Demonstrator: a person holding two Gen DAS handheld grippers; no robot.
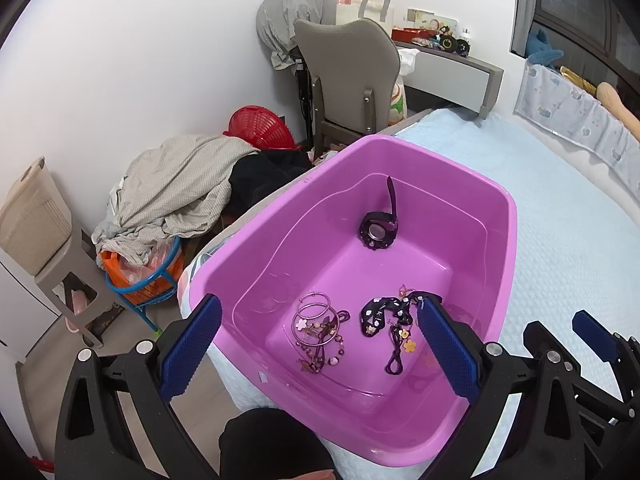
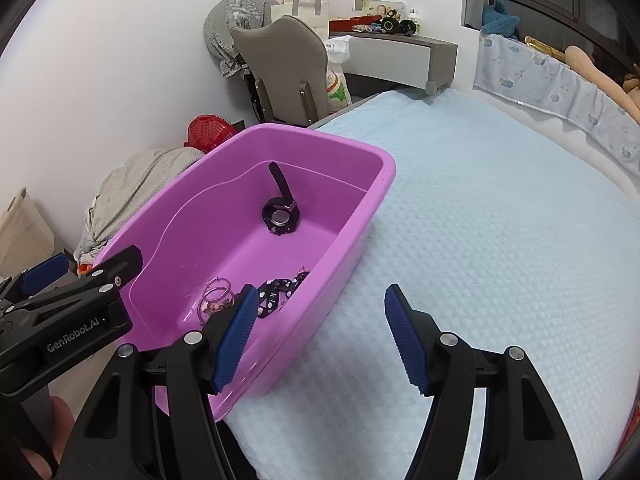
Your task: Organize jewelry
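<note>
A pink plastic tub point(image 1: 496, 264) sits at the left edge of the bed; it also shows in the right wrist view point(image 2: 372, 196). Inside lie a dark watch point(image 1: 378, 232) near the far wall, a bunch of pink hoop bracelets with beads point(image 1: 318, 328), and a black patterned band with flower charms point(image 1: 386, 314). My left gripper point(image 1: 320, 312) is open and empty, its jaws straddling the tub's near corner above the bracelets. My right gripper point(image 2: 320, 296) is open and empty over the tub's right rim and the bed; it shows in the left wrist view point(image 1: 560, 332). The watch point(image 2: 280, 216) shows in the right wrist view.
The bed has a pale blue quilted cover point(image 2: 500, 220). A padded bumper point(image 2: 552, 80) runs along its far side. Left of the bed are a pile of clothes point(image 1: 180, 184), a red basket point(image 1: 260, 128), a grey chair point(image 1: 348, 72) and a desk point(image 1: 452, 68).
</note>
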